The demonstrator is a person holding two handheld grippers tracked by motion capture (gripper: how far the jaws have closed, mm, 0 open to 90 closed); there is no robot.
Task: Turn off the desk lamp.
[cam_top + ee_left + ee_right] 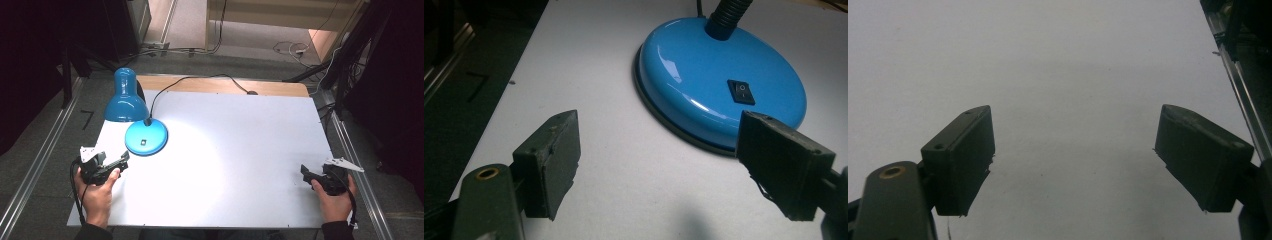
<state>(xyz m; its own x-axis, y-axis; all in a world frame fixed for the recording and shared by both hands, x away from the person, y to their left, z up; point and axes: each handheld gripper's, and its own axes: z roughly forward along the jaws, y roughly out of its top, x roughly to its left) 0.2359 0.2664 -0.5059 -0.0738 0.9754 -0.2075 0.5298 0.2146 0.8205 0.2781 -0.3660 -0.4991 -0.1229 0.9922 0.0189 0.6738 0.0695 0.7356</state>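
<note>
A blue desk lamp stands at the table's left, its round base (146, 138) on the white top and its shade (125, 97) bent down and lit. In the left gripper view the base (704, 75) lies just ahead, with a black rocker switch (741, 92) on it. My left gripper (123, 160) is open, held a little short of the base, nothing between its jaws (659, 165). My right gripper (305, 172) is open over bare table near the right edge, also holding nothing (1073, 160).
The white table top (225, 165) carries a pool of lamplight near its middle. The lamp's black cord (200, 80) runs back over the wooden far edge. Metal rails (35, 165) flank the table on both sides; dark floor lies beyond.
</note>
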